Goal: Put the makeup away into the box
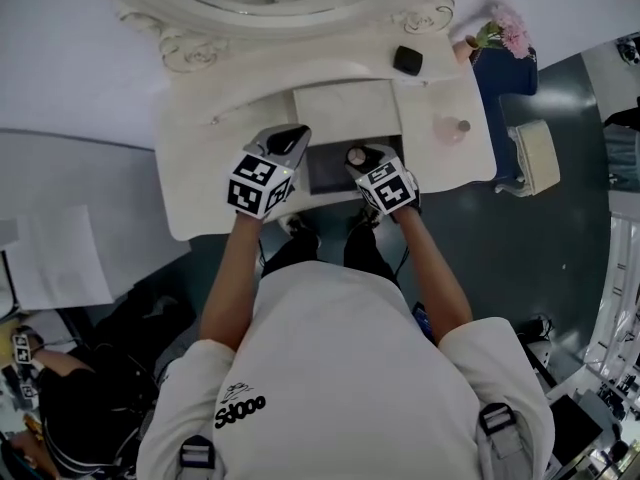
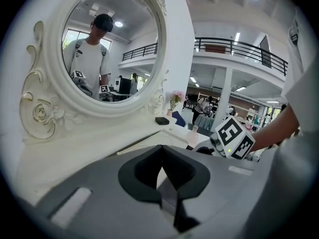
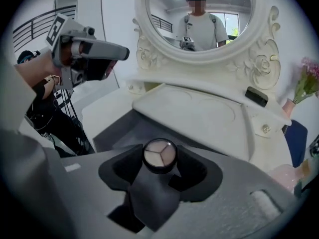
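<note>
A person (image 1: 340, 368) in a white shirt stands at a white counter (image 1: 210, 168) backed by an oval mirror (image 2: 107, 49) in a carved frame. Right gripper (image 3: 159, 160): jaws set fairly wide and closed on a round compact (image 3: 159, 152). The compact is black-rimmed, its face divided into three pale shades, and the pads press its rim from both sides. It is held clear of the counter, over the right part of a dark open recess (image 1: 325, 168) at the counter's front centre. A flat white panel (image 1: 347, 108) lies just behind that recess. Left gripper (image 2: 160, 158): jaws fully together, nothing between them. It hangs over the left edge of the recess, beside the right gripper, the two not touching. Further back on the counter, right of centre, a small black case (image 1: 407, 60) lies near the mirror frame. A pale pink bottle (image 1: 452, 128) stands near the counter's right edge. Pink flowers (image 1: 508, 33) show beyond the counter's right end.
</note>
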`<state>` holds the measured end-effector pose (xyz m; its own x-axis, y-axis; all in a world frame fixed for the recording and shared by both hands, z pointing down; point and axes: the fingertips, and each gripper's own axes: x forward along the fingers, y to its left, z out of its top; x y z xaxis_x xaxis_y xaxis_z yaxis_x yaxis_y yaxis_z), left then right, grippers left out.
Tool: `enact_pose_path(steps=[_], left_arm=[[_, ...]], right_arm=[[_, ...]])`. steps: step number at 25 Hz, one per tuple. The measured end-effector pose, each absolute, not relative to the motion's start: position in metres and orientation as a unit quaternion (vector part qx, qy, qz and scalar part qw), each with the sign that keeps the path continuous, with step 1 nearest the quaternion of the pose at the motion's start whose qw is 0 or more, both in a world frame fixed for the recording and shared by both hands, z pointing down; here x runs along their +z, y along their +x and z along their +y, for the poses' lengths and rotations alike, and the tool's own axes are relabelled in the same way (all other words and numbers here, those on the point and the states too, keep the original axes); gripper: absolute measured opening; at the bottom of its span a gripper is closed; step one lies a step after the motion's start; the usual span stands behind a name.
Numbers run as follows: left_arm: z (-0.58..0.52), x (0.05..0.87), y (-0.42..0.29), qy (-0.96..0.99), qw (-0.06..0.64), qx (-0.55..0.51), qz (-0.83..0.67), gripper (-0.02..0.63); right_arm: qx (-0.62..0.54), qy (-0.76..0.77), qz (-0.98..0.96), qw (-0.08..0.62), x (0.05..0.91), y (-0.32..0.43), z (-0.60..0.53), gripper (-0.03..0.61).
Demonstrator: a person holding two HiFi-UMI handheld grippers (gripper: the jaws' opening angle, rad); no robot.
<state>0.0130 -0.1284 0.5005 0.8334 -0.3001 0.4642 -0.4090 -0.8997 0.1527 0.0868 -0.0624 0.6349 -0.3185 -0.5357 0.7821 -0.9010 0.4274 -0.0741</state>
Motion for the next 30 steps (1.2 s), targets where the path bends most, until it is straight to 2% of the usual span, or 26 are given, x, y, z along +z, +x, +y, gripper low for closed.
enact_pose_path(steps=[12, 17, 23, 25, 26, 28, 30], left_arm=[[-0.119, 0.511, 0.000, 0.937, 0.131, 0.240, -0.217, 0.018], [-0.113, 0.514, 0.017, 0.940, 0.121, 0.249, -0.197, 0.018], [-0.122, 0.506, 0.061, 0.947, 0.100, 0.251, -0.174, 0.020], [-0.127, 0.502, 0.084, 0.949, 0.092, 0.252, -0.168, 0.034], [-0.130, 0.500, 0.097, 0.950, 0.087, 0.253, -0.164, 0.073], [-0.137, 0.497, 0.124, 0.951, 0.076, 0.255, -0.157, 0.127], [-0.146, 0.495, 0.154, 0.953, 0.068, 0.256, -0.149, 0.154]], right_arm=[[0.265, 0.454, -0.749, 0.404, 0.667, 0.083, -0.078, 0.219], [0.272, 0.451, -0.753, 0.395, 0.662, 0.086, -0.071, 0.259], [0.287, 0.484, -0.752, 0.342, 0.630, 0.112, -0.058, 0.258], [0.290, 0.508, -0.748, 0.315, 0.614, 0.130, -0.053, 0.230], [0.290, 0.521, -0.743, 0.304, 0.605, 0.141, -0.050, 0.214], [0.290, 0.550, -0.729, 0.286, 0.589, 0.168, -0.045, 0.156], [0.292, 0.580, -0.712, 0.268, 0.575, 0.198, -0.040, 0.093]])
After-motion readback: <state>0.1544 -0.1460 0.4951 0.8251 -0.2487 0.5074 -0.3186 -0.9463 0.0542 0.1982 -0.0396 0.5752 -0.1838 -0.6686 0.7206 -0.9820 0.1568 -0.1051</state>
